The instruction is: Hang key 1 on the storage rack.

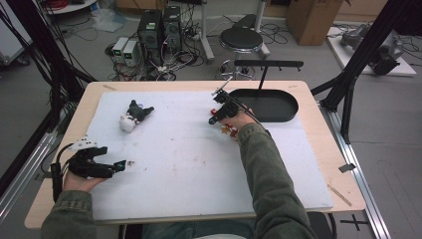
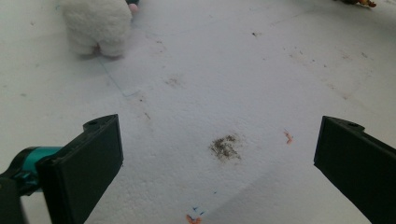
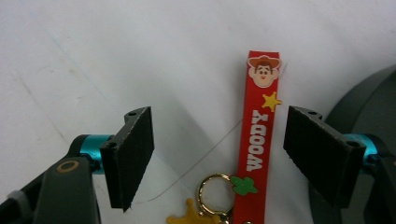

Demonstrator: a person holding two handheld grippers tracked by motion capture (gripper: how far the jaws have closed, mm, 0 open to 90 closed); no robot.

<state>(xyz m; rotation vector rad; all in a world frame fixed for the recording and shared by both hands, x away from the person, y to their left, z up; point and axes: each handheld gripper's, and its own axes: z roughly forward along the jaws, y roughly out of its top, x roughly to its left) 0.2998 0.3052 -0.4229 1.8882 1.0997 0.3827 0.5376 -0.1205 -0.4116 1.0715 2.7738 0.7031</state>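
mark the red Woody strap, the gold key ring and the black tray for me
Red Woody strap [image 3: 256, 144], right gripper view, on the white lettering mid-strap.
Gold key ring [image 3: 215, 191], right gripper view, on the ring's upper left arc.
Black tray [image 1: 278, 115], high view, on its near wall.

A: What lies on the white mat [image 1: 199, 149]?
B: A plush toy [image 1: 134, 115] upper left; the right gripper [image 1: 215, 117] over a red keychain [image 1: 228, 129], beside the black tray [image 1: 283, 115].
A: And the left gripper [image 1: 122, 164]?
B: Near the mat's left edge.
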